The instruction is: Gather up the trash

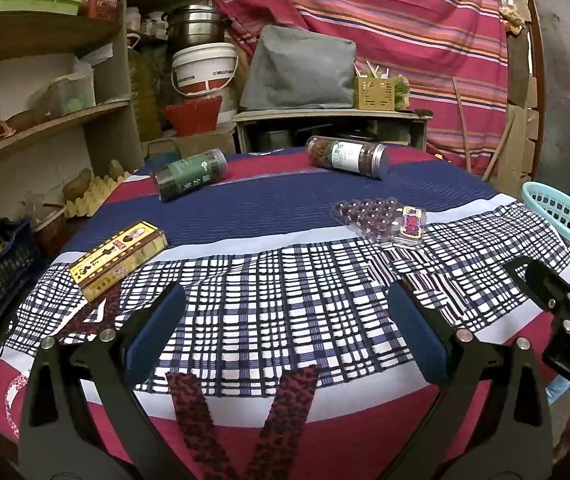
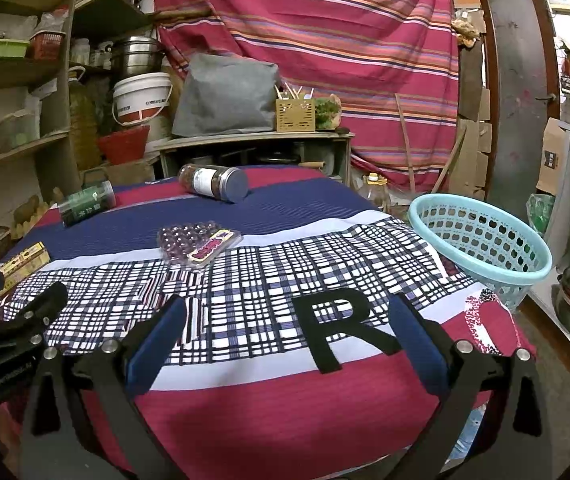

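Four pieces of trash lie apart on the cloth-covered tabletop (image 2: pixel 269 216): a green-labelled jar (image 1: pixel 190 175) on its side at far left, a white-labelled jar (image 1: pixel 347 157) on its side at the back, a clear blister tray (image 2: pixel 198 245) mid-table, and a yellow carton (image 1: pixel 119 258) near left. The turquoise basket (image 2: pixel 481 236) at the right edge looks empty. Our left gripper (image 1: pixel 285 332) and right gripper (image 2: pixel 285 336) hover with fingers wide, holding nothing. For any pickup, we would close across a jar's round body so it cannot roll.
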`<state>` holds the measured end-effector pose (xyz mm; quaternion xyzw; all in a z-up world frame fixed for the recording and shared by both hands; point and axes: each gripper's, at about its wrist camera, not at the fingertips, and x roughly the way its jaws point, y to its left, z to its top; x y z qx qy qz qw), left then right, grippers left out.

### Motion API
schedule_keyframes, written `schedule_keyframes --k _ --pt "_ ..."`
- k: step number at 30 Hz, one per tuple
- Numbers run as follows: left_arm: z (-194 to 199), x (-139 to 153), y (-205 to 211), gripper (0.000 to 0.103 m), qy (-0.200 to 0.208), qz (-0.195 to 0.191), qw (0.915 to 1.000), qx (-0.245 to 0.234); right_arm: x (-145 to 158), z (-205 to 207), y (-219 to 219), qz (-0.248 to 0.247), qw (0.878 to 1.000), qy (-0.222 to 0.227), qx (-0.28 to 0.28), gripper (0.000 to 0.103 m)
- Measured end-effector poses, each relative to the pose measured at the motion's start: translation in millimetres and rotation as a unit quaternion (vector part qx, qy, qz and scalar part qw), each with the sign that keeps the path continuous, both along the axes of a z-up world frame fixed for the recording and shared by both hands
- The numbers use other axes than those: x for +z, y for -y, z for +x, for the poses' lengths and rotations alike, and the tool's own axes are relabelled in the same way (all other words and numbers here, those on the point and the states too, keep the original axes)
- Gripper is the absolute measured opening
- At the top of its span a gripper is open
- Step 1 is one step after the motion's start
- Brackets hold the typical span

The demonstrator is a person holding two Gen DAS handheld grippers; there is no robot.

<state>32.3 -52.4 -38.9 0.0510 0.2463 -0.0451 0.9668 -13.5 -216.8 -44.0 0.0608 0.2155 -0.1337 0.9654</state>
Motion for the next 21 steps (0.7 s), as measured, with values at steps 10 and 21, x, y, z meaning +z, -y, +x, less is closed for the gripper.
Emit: schedule_keyframes --k 10,21 --pt "-0.9 0.2 0.4 0.098 0.0 0.001 1.0 0.0 -0.7 0.1 -0.9 0.0 1.0 -0.001 0.0 0.098" --pt "-1.8 -0.2 0.6 0.098 0.0 0.001 1.0 -0.001 -4.1 1.3 -1.8 -0.002 1.0 -0.004 0.004 0.098"
